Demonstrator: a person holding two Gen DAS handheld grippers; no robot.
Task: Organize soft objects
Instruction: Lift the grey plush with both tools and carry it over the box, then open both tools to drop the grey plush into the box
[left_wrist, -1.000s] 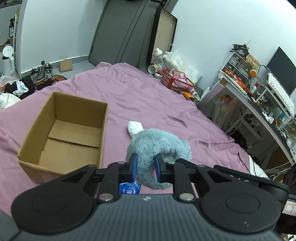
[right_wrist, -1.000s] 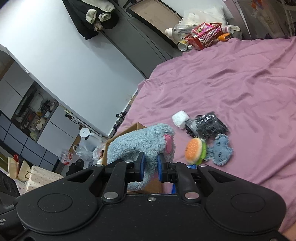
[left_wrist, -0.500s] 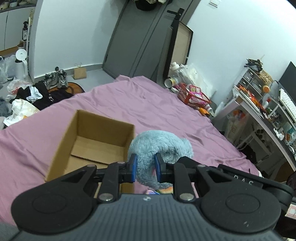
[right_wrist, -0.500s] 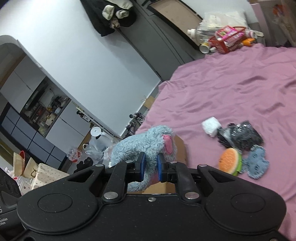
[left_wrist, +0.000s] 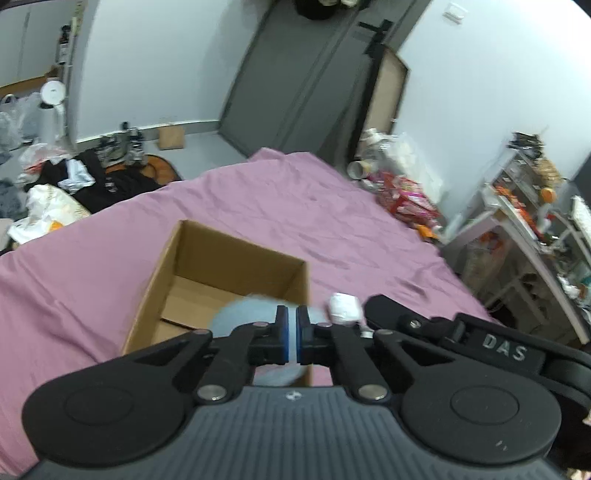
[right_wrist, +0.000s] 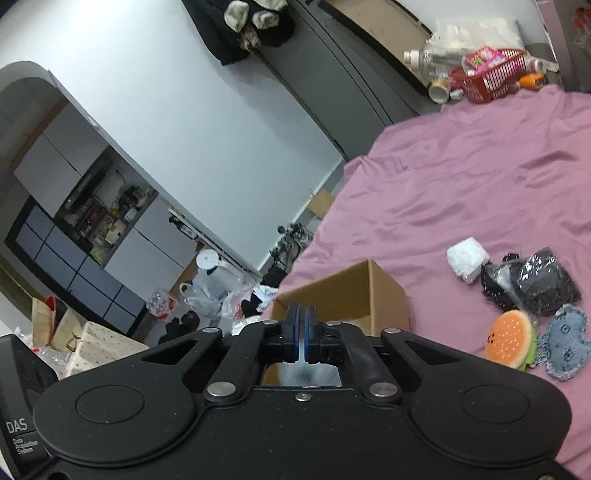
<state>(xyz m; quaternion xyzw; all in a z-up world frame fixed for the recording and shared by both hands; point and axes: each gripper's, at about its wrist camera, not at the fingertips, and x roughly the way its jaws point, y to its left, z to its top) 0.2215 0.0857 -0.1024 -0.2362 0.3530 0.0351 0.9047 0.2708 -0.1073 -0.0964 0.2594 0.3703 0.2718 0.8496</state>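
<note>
The grey-blue plush toy (left_wrist: 236, 319) is smeared by motion blur and mostly hidden behind the left gripper (left_wrist: 291, 334); its shape cannot be made out. It is a pale, fuzzy mass over the near right corner of the open cardboard box (left_wrist: 221, 254) on the purple bedsheet (left_wrist: 295, 206). Both grippers' blue pads stand almost together with only a thin slit between; whether either still pinches the toy cannot be told. Under the right gripper (right_wrist: 301, 334) only a tuft of grey fur shows. Only the right wrist view shows the burger plush (right_wrist: 511, 343), a blue flat plush (right_wrist: 565, 350), a black bagged bundle (right_wrist: 535, 280) and a white bundle (right_wrist: 467, 258) lying right of the box.
</note>
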